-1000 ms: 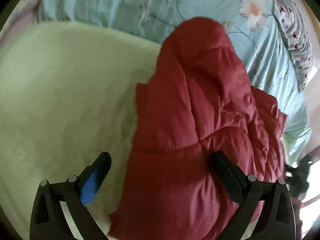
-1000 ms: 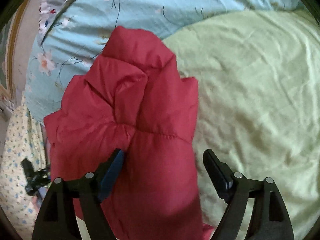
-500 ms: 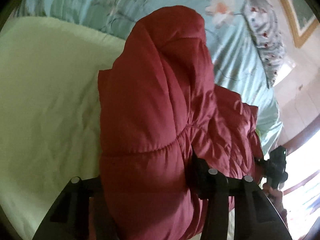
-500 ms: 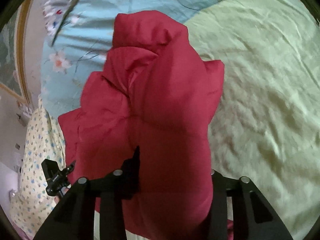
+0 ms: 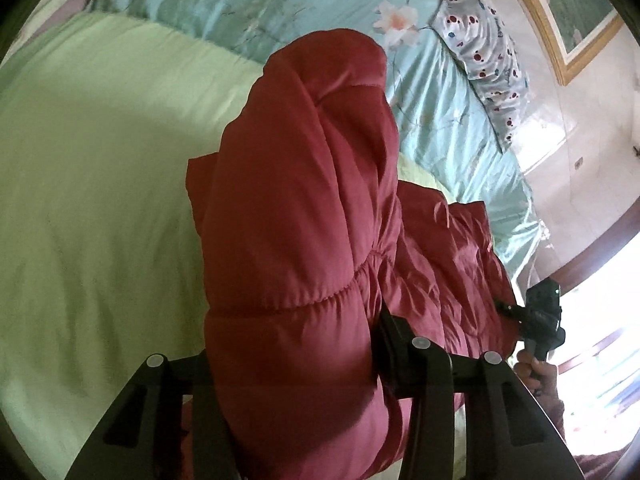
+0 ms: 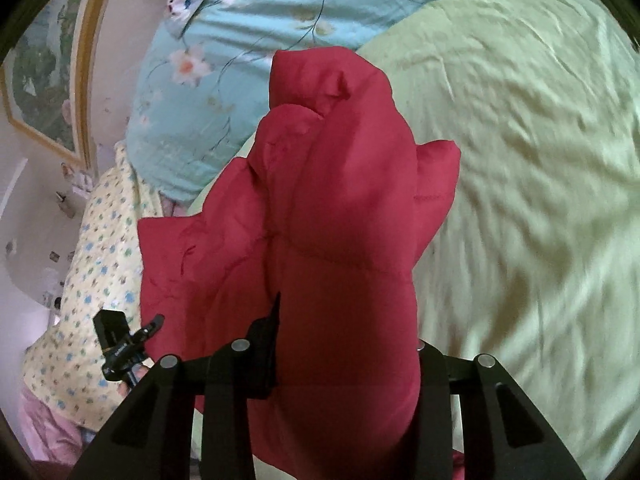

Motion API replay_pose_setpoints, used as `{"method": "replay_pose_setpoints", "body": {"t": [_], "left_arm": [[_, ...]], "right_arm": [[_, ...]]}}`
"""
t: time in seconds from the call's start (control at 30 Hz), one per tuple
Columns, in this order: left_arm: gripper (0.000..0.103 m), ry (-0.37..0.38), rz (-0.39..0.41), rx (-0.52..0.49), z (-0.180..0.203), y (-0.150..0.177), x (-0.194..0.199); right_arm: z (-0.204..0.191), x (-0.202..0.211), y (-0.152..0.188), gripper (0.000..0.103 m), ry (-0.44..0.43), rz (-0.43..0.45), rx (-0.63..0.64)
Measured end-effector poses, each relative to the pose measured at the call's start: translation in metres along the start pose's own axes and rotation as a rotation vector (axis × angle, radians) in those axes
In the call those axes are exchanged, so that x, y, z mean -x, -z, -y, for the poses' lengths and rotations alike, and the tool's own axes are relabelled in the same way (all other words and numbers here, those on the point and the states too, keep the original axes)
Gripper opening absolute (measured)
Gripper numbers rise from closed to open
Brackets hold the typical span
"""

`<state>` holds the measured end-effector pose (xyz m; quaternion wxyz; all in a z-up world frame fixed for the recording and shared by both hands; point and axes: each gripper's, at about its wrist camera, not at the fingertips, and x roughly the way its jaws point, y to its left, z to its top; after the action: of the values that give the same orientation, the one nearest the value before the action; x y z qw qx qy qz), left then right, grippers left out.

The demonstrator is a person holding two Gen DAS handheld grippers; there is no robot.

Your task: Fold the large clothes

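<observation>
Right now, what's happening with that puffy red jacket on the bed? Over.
Left tool and right tool both clamped on the puffy red quilted jacket. Jacket bunched above the pale green bedspread. Nothing blocking.

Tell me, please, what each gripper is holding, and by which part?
Both hold the red padded jacket: the left gripper and right gripper each pinch a bunched, padded fold.
</observation>
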<state>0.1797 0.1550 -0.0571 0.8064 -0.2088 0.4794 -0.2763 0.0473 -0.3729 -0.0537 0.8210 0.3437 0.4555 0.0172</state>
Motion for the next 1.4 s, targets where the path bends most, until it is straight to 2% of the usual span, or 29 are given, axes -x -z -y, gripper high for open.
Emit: {"method": "replay_pose_setpoints", "body": {"t": [0.17,0.23,0.37,0.43,0.53,0.67,0.7,1.03,1.4], "left_arm": [[0.043,0.000,-0.005,0.008,-0.010,0.029,0.030],[0.044,-0.019,-0.007,0.010,-0.012,0.030,0.028],[0.047,-0.121,0.004,-0.028,-0.005,0.026,0.019],[0.050,-0.161,0.013,-0.037,-0.002,0.027,0.018],[0.059,-0.214,0.018,-0.046,0.000,0.030,0.016],[0.080,-0.248,0.032,-0.014,-0.001,0.033,0.020],[0.083,-0.258,0.038,-0.005,-0.001,0.033,0.023],[0.086,-0.337,0.094,-0.039,0.023,0.045,0.058],[0.088,-0.424,0.150,-0.088,0.052,0.053,0.082]], "right_arm": [[-0.005,0.009,0.026,0.037,-0.008,-0.007,0.020],[-0.002,0.012,0.032,0.038,-0.003,-0.004,0.017],[0.006,0.008,0.037,0.042,0.029,0.016,-0.001],[0.008,0.005,0.037,0.048,0.058,0.028,0.002],[0.014,-0.001,0.037,0.056,0.077,0.042,-0.013],[0.021,-0.004,0.040,0.064,0.090,0.055,-0.035],[0.021,-0.003,0.040,0.065,0.097,0.057,-0.037],[0.009,0.007,0.043,0.076,0.171,0.096,-0.023],[-0.009,0.038,0.049,0.076,0.240,0.189,0.032]]}}
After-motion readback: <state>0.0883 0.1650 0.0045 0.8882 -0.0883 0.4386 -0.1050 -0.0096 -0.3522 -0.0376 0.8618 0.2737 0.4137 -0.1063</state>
